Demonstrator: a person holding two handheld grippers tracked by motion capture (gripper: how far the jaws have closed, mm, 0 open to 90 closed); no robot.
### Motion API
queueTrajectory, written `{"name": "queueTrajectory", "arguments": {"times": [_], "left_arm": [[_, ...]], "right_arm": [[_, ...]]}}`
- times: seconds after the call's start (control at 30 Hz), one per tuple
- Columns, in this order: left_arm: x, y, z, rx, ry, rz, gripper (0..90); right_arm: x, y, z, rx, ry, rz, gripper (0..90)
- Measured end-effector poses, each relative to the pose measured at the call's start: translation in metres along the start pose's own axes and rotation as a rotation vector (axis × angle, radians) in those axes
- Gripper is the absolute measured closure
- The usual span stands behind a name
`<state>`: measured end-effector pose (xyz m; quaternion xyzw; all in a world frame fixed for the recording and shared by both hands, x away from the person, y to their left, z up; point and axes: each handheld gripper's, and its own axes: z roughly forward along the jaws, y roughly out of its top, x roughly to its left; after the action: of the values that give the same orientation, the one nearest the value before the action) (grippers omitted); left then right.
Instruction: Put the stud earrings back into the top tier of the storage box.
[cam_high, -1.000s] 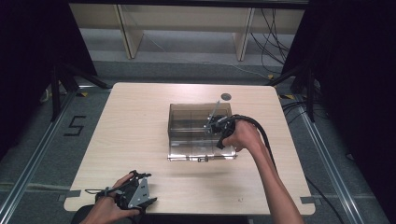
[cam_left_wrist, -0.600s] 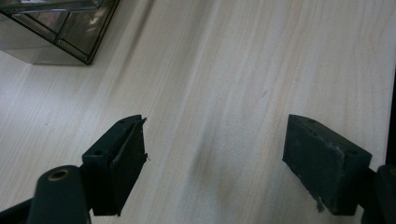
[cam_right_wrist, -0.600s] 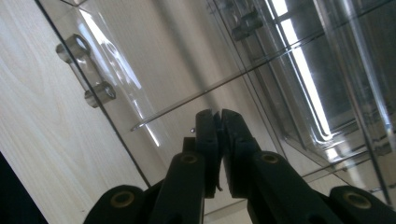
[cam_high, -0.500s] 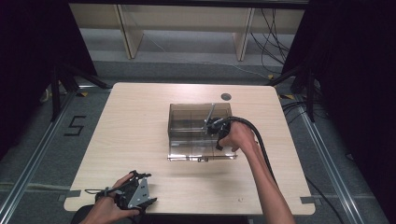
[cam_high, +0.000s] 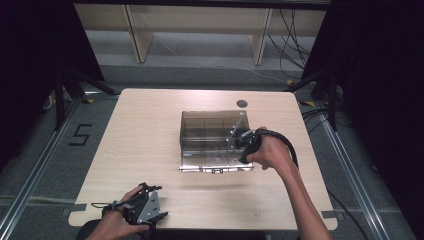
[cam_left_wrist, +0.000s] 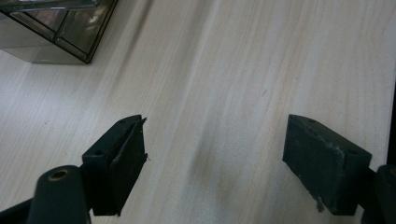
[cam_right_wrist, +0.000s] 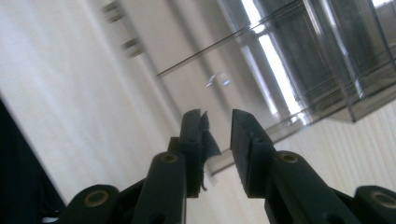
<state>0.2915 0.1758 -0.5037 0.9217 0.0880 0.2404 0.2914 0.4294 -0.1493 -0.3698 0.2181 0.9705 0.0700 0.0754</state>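
Clear smoked-plastic box (cam_high: 212, 140) with inner dividers, centre frame on pale wood-grain table (cam_high: 150, 125); right gripper (cam_high: 239, 142) at its right wall, jaws just parted, nothing between; left gripper (cam_high: 145, 210), lower left, spread wide, empty.

Black numeral "5" marked on the grey floor (cam_high: 80, 135), left of table (cam_high: 150, 115)

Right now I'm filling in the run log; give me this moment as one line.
right gripper: at clear box right wall, jaws just opening, nothing between | left gripper: open, empty, over table near edge
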Motion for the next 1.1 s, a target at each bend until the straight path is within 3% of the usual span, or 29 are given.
{"name": "queueTrajectory", "arguments": {"times": [0.1,0.13,0.2,0.33,0.43,0.67,0.77,0.97,1.1], "left_arm": [[0.0,0.0,0.0,0.001,0.002,0.0,20.5],[0.001,0.0,0.0,0.001,0.008,0.006,20.5],[0.001,0.0,0.0,0.0,0.003,-0.009,20.5],[0.0,0.0,0.001,-0.007,0.019,-0.003,20.5],[0.001,0.0,0.0,-0.008,0.02,-0.002,20.5],[0.001,0.0,0.0,0.001,0.014,0.0,20.6],[0.001,0.0,0.0,-0.007,0.019,-0.003,20.6],[0.001,0.0,0.0,-0.001,0.014,0.0,20.5],[0.0,0.0,0.001,-0.008,0.018,-0.002,20.5]], "right_arm": [[0.016,-0.014,-0.011,-0.012,-0.012,0.015,72.2],[0.018,-0.019,-0.013,-0.035,-0.008,-0.016,71.8],[0.031,-0.029,-0.019,-0.053,0.012,0.012,71.8],[0.043,-0.048,-0.02,-0.109,0.012,-0.03,71.9],[0.053,-0.06,-0.018,-0.103,0.023,-0.029,72.2],[0.072,-0.082,0.002,-0.019,0.06,-0.024,72.1],[0.074,-0.085,0.012,-0.007,0.089,-0.042,72.4],[0.08,-0.089,0.028,0.015,0.104,-0.035,73.6],[0.081,-0.09,0.039,0.042,0.099,-0.06,74.3]]}}
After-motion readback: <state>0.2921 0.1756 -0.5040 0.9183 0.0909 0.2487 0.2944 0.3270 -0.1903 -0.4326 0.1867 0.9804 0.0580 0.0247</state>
